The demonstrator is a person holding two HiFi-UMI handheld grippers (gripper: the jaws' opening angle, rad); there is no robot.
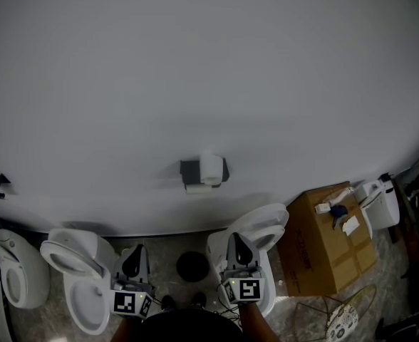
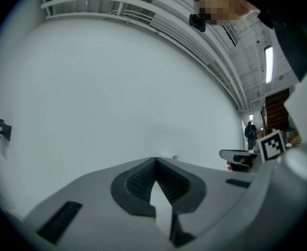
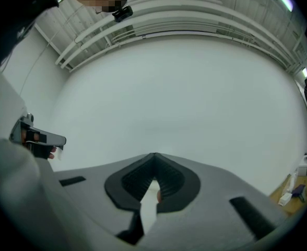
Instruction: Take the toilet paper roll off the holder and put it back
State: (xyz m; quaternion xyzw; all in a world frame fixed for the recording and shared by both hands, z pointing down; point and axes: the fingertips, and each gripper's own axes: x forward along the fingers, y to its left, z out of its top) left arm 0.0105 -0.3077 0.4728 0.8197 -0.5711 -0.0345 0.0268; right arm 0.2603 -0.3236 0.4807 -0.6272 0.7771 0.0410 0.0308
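left gripper (image 1: pixel 132 254): low at left in head view, pointing forward, about level
left jaws: together, ribbed pads (image 2: pixel 138 179) meeting at the tips
left cube (image 1: pixel 127 303): at the gripper's rear, markers facing up
right gripper (image 1: pixel 236 241): low, right of centre, pointing forward, about level, slightly ahead of the left
right jaws: together, pads meeting at the tips
right cube (image 1: pixel 245 289): at the gripper's rear, marker facing up
right forearm (image 1: pixel 255 328): behind the cube, running off the bottom edge
spacing: grippers side by side, apart, roughly parallel
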